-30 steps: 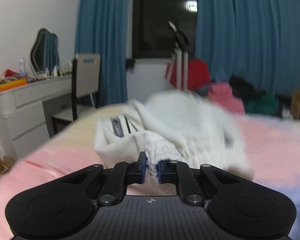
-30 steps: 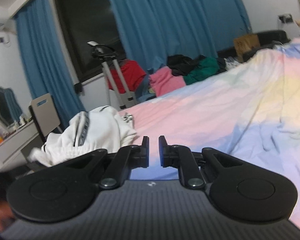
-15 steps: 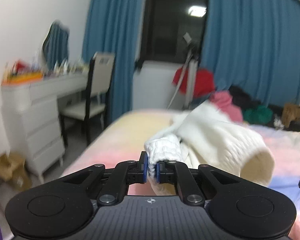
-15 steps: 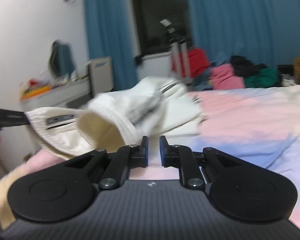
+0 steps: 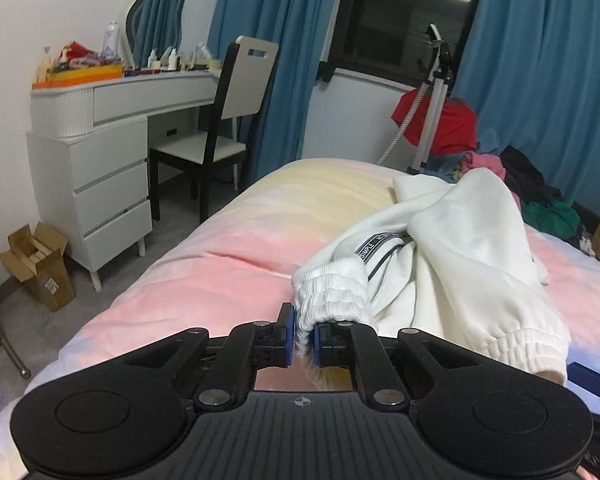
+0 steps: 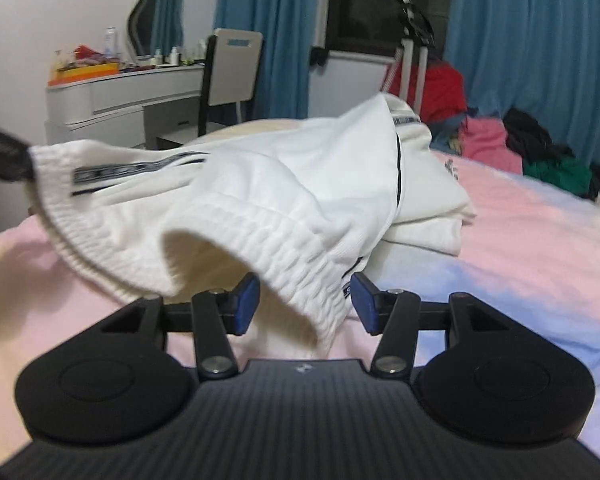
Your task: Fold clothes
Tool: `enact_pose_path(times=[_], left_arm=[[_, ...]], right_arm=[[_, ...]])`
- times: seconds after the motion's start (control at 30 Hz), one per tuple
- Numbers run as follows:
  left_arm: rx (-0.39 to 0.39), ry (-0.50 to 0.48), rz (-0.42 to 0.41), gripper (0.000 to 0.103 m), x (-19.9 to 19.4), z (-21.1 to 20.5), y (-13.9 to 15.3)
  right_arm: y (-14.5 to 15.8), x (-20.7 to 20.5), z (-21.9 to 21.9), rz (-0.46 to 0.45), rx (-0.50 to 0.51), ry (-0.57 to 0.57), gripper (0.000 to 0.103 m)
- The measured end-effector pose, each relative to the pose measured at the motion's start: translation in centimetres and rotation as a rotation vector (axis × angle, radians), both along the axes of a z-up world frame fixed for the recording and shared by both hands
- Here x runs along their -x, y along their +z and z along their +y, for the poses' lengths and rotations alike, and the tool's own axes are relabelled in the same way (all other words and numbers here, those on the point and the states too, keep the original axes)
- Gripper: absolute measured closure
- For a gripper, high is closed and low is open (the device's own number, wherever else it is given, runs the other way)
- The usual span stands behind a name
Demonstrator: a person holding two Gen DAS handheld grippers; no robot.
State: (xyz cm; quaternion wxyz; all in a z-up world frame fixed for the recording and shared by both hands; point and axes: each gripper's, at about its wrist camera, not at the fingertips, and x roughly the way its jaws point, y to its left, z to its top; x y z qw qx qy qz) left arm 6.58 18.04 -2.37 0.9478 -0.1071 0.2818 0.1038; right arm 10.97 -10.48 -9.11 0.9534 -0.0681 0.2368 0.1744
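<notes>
Your left gripper (image 5: 303,334) stays clamped on the ribbed waistband of the white trousers (image 5: 452,256), now dragged toward the lower centre of the frame across the pink bed (image 5: 220,264). Your right gripper (image 6: 305,304), shut a moment ago, is opening around the waistband's far side, pads not yet pressing, tilted slightly downward: a second grip looks imminent.

Black grippers (image 5: 303,330), blue-padded fingers (image 6: 246,303)

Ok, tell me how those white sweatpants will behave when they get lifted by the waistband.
The white sweatpants will likely flop: between the shut left gripper and the opening right gripper the ribbed waistband already sags. It probably stretches, being gathered elastic. The thick fleece looks fairly heavy, so the legs may drag on the bedsheet.
</notes>
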Motion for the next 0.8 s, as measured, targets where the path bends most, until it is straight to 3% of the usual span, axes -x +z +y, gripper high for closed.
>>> enact_pose_path(times=[0.3, 0.43, 0.5, 0.57, 0.7, 0.8], left_arm=[[0.055, 0.065, 0.019, 0.093, -2.0, 0.9, -0.4], [0.037, 0.075, 0.03, 0.092, -2.3, 0.7, -0.5], [0.028, 0.078, 0.034, 0.092, -2.4, 0.6, -0.6], [0.021, 0.078, 0.035, 0.092, -2.3, 0.5, -0.6], [0.0, 0.077, 0.037, 0.092, -2.5, 0.3, -0.7], [0.001, 0.076, 0.036, 0.092, -2.7, 0.4, -0.8]], right_arm=[[-1.4, -2.4, -0.6, 0.055, -0.067, -0.03, 0.052], [-1.4, -2.7, -1.1, 0.071, -0.091, -0.046, 0.054], [-1.4, -2.7, -1.2, 0.073, -0.097, -0.045, 0.057], [-1.3, -2.7, -1.3, 0.077, -0.099, -0.048, 0.069], [-1.2, -2.3, -1.5, 0.077, -0.1, -0.057, 0.084], [0.2, -1.7, -2.1, 0.048, -0.118, -0.062, 0.089]])
